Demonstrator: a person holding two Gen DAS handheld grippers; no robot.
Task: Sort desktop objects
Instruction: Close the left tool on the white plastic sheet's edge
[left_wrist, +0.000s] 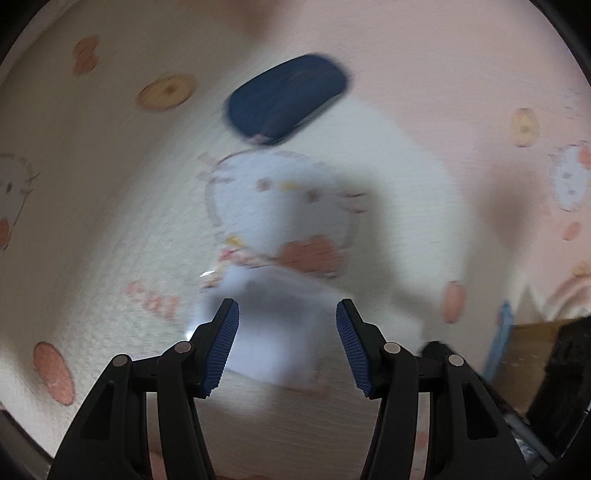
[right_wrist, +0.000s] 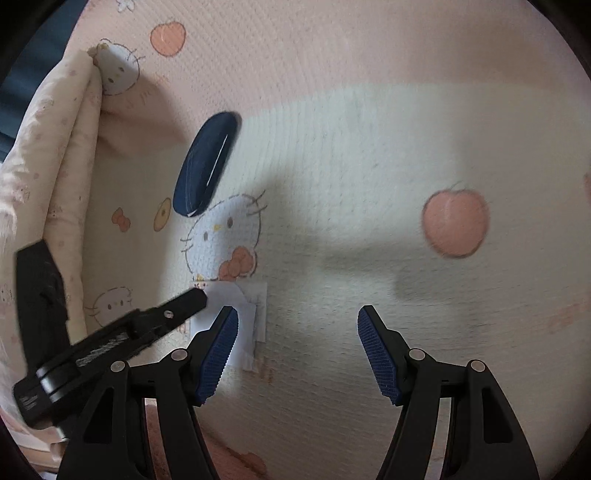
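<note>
A dark blue oval case (left_wrist: 286, 96) lies on the cartoon-print cloth (left_wrist: 110, 184), far ahead of my left gripper (left_wrist: 287, 317). The left gripper is open, and a white packet (left_wrist: 273, 332) lies flat on the cloth between and just past its fingertips. The left wrist view is blurred. In the right wrist view the case (right_wrist: 205, 166) lies at upper left and the white packet (right_wrist: 245, 317) sits beside my right gripper's left finger. My right gripper (right_wrist: 298, 325) is open and empty over bare cloth (right_wrist: 369, 184). The left gripper's black finger (right_wrist: 162, 314) reaches the packet's left edge.
A folded pale blanket (right_wrist: 55, 147) rises along the left of the right wrist view. In the left wrist view the cloth ends at lower right, where a brown box (left_wrist: 532, 354) and dark objects (left_wrist: 565, 369) stand.
</note>
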